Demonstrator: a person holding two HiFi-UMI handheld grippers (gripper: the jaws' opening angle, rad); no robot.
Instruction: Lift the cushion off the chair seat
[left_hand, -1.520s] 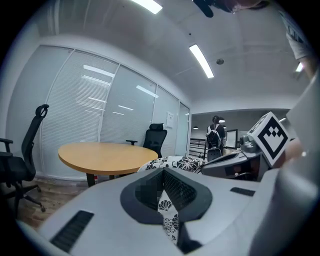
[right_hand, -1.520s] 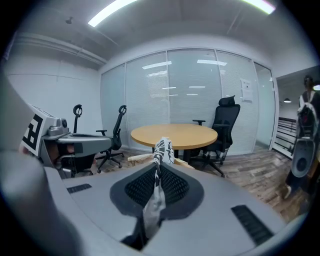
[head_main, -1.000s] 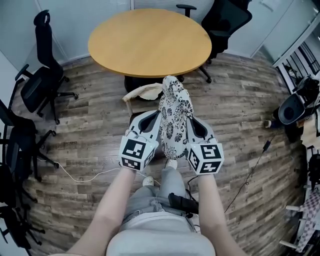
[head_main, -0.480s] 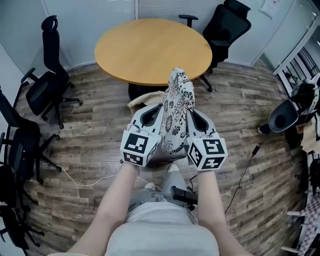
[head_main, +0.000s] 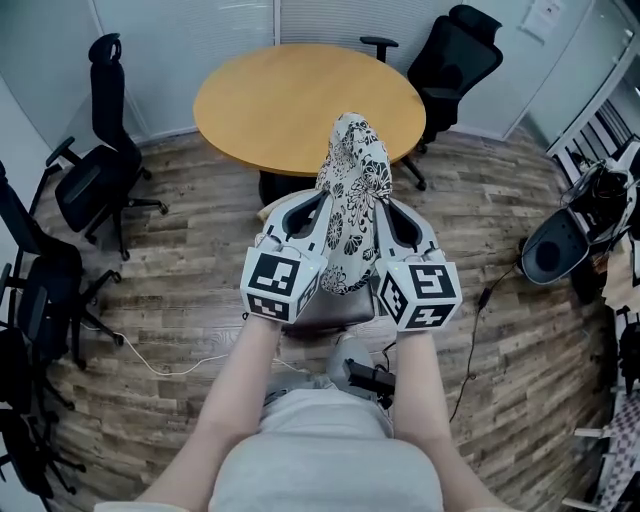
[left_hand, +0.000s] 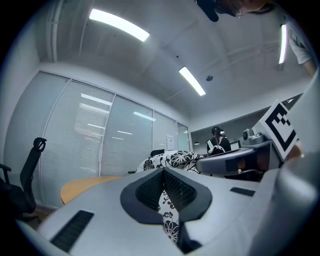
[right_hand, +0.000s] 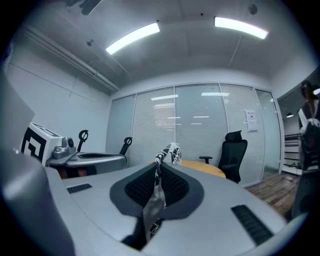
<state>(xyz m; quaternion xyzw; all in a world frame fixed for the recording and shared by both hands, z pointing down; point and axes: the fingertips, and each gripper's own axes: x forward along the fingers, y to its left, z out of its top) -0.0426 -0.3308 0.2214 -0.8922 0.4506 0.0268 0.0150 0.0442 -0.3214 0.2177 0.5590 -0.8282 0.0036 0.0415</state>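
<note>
A black-and-white flowered cushion (head_main: 355, 200) hangs upright in the air between my two grippers, its top overlapping the round table's near edge in the head view. The left gripper (head_main: 312, 212) is shut on its left edge, and the flowered fabric (left_hand: 169, 212) shows pinched between the jaws in the left gripper view. The right gripper (head_main: 392, 215) is shut on the right edge, where a thin fold of cloth (right_hand: 155, 197) runs through the jaws. Below the cushion lies the dark chair seat (head_main: 330, 305), apart from it. A beige chair back (head_main: 278, 205) peeks out behind the left gripper.
A round wooden table (head_main: 300, 95) stands just beyond the cushion. Black office chairs stand at the left (head_main: 90, 175) and the back right (head_main: 450, 55). Another dark chair (head_main: 555, 245) is at the right. A white cable (head_main: 165, 358) lies on the wood floor.
Both grippers have risen with the cushion held between them. The cushion now hangs higher above the chair seat and reaches over the table's edge in the head view.
</note>
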